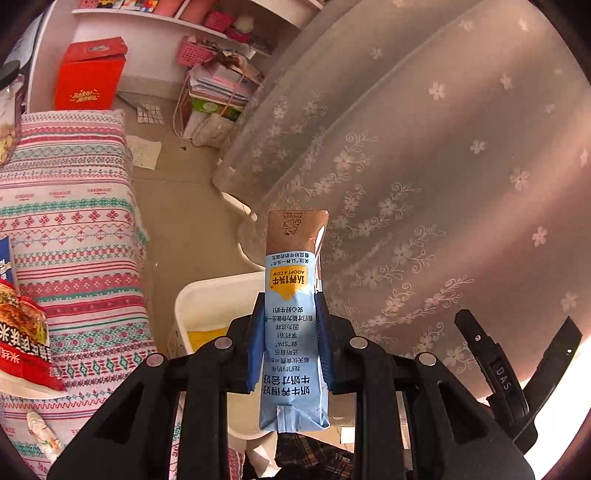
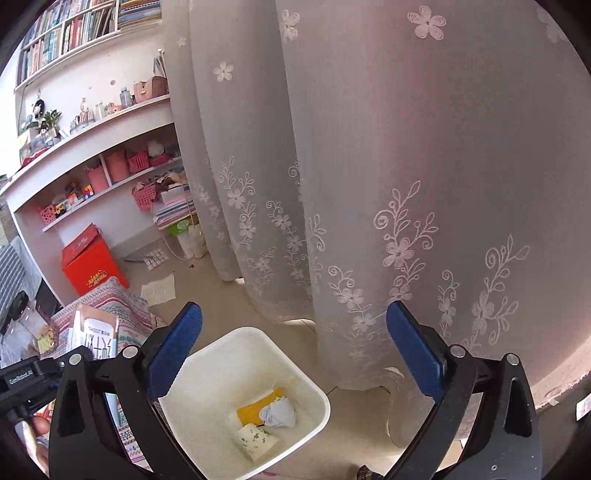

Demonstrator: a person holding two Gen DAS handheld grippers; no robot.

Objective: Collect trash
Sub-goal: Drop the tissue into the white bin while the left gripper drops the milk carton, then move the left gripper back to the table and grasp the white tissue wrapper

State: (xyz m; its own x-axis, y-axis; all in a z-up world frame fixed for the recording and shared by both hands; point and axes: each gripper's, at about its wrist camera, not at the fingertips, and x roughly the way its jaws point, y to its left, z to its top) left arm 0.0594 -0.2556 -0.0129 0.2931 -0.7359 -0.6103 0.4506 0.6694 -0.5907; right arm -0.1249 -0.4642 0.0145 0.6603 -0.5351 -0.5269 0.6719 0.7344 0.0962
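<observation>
In the left wrist view, a bed with a striped patterned cover (image 1: 74,221) lies to the left of the left claw (image 1: 291,332), with red snack packets (image 1: 22,343) at its near edge. Beyond the bed a red box (image 1: 90,74) stands on the floor under white shelves (image 1: 155,18). The left claw is narrow and clamped on a light blue milk carton (image 1: 293,332), its blue pads pressing both sides; the carton stands upright between them, printed text upside down, brown end pointing away. Just behind and below the claw, slightly left, sits a white bin (image 1: 207,295). A sheer flowered curtain (image 1: 424,147) fills everything to the right.

In the right wrist view, the same carton (image 2: 98,336) shows at the far left of the right claw (image 2: 295,350), beside the left tool's black body. The right claw stands wide with nothing between its pads. Directly under and between them is the white bin (image 2: 207,365), holding a yellow packet (image 2: 255,408), a crumpled grey-white wad (image 2: 279,413) touching it, and a small pale patterned pack (image 2: 256,439) nearer the claw. The curtain (image 2: 406,166) hangs just behind the bin and off to the right.
</observation>
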